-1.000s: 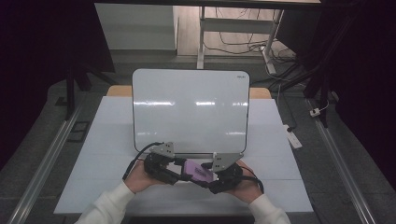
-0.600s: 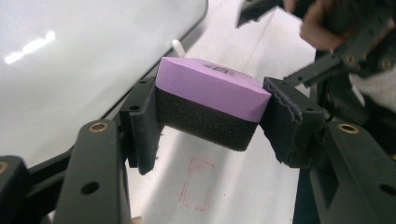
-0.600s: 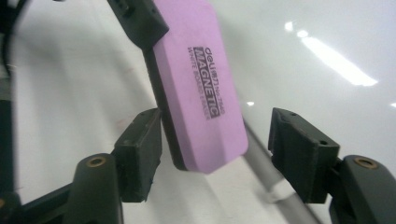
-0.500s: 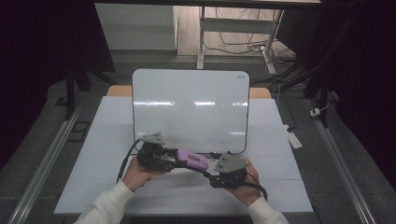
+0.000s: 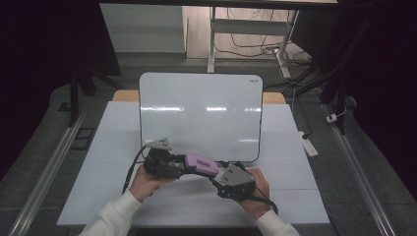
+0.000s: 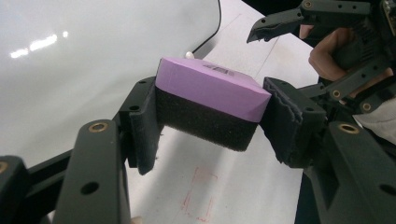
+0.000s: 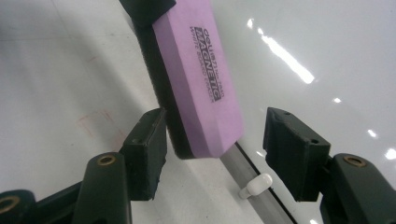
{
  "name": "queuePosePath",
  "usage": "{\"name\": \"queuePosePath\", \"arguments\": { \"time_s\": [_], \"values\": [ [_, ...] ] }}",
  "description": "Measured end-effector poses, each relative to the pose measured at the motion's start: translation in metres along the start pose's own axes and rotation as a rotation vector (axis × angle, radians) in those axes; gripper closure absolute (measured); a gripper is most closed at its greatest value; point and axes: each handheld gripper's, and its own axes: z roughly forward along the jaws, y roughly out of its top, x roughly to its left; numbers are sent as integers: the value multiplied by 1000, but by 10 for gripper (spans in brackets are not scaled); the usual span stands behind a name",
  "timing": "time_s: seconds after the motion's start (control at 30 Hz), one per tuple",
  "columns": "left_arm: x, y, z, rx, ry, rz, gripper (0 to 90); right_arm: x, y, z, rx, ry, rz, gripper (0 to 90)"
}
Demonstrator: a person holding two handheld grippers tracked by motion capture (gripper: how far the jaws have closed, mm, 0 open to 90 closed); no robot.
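Left tool: we note its jaws clamped on the short ends of the eraser, held above the worktop beside the whiteboard. Right tool: jaws apart, just been closing, eraser's far end between them, the right pad clear of it. Eraser: purple top printed "MAGNETIC", black felt underside; smaller print unreadable.

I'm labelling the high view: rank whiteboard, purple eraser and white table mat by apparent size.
1. White table mat
2. Whiteboard
3. Purple eraser, far smaller, held between the two hands.
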Motion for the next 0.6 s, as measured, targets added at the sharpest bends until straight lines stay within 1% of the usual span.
{"name": "queuePosePath", "arguments": {
  "time_s": [0.17, 0.3, 0.37, 0.43, 0.5, 0.6],
  "values": [
    [1, -1, 2, 0, -2, -16, 411, 9, 2, 8, 12, -13, -28, 402],
    [0, 0, 2, -11, -30, -33, 411, 19, 6, 13, 21, -38, -70, 440],
    [-2, 0, 3, -12, -47, -37, 411, 23, 7, 16, 26, -63, -92, 478],
    [-4, 1, 4, -8, -41, -33, 411, 26, 8, 18, 34, -93, -118, 513],
    [-4, 1, 3, -7, -41, -36, 411, 27, 7, 18, 35, -106, -136, 539],
    [-4, 1, 4, -11, -43, -41, 408, 31, 7, 17, 41, -137, -186, 574]
  ]
}}
